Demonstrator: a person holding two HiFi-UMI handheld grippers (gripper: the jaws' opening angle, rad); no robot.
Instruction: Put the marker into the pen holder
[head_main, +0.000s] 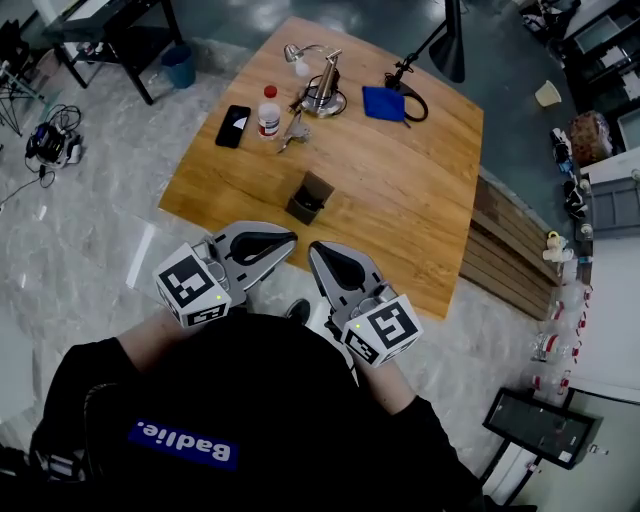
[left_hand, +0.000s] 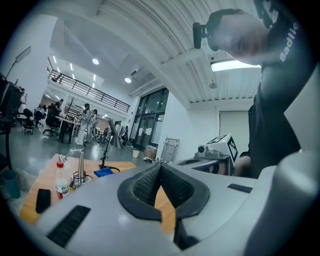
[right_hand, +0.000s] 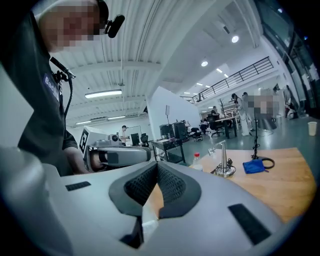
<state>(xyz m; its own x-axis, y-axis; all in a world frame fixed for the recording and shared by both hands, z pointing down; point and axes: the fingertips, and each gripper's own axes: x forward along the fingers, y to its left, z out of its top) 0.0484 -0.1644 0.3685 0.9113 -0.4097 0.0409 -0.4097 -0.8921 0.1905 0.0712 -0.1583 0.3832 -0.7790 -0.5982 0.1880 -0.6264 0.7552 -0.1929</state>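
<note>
Holds the left tool (head_main: 285, 240) and the right tool (head_main: 322, 256) low against the torso, side by side, on the near side of the pen holder (head_main: 310, 197) and short of the bench (head_main: 420, 200) edge, both nosing roughly toward it. Reads as a ready pose rather than a reach, being well apart from anything worth gripping. Shows in each gripper view the ribbed pads pressed together at the tips, with only bare wood visible through the small gap beneath, so both are narrowed right down and carry nothing. Places the pen holder upright and alone toward the person's side of the bench, probably for an easy drop from above. Groups the rest beyond the pen holder: a phone (head_main: 233, 126), a red-capped bottle (head_main: 269, 111) just beside it, a metal stand (head_main: 325, 88) ringed by cable, and a blue cloth (head_main: 383, 103) further right. Cannot pick out the marker with any certainty. Might take for it the small pale item (head_main: 293, 132) lying beyond the pen holder, just beside the bottle, but too small to name. Cannot see into the pen holder's dark inside either. Suggests, on that footing, no step begun yet. Hides the hands behind the tools' patterned cubes and cuts off the black lamp (head_main: 450, 40) at the top edge.
</note>
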